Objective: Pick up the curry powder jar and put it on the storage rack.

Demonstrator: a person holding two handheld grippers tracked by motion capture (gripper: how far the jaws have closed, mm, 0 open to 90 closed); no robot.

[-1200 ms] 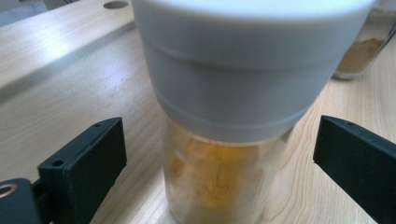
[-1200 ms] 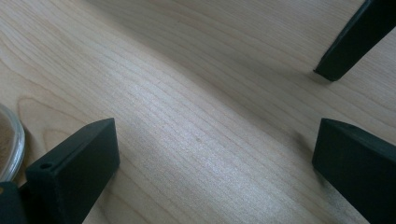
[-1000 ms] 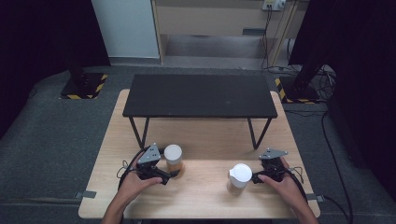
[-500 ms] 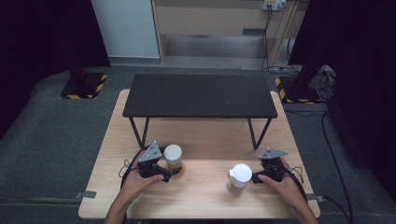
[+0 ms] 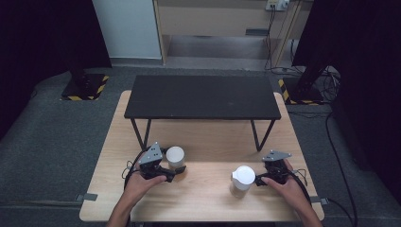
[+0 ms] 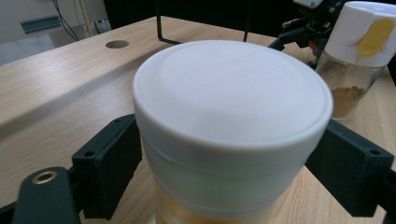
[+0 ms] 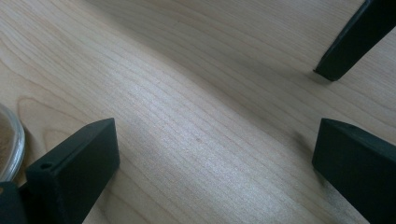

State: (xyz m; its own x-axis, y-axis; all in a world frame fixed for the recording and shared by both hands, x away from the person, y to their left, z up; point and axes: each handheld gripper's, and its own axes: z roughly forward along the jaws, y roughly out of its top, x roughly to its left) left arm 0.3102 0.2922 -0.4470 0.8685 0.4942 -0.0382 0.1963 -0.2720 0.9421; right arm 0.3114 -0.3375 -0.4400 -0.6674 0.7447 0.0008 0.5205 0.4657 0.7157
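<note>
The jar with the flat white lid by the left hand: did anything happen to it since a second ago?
The left gripper has just been closing its jaws around the white-lidded jar, and in the left gripper view they now sit against its sides. The jar itself stayed put on the table. The spice jar and the right gripper, jaws open, look unchanged.

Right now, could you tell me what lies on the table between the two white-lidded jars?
Nothing: in the high view, the stretch between the left jar and the right jar is bare wooden table.
</note>
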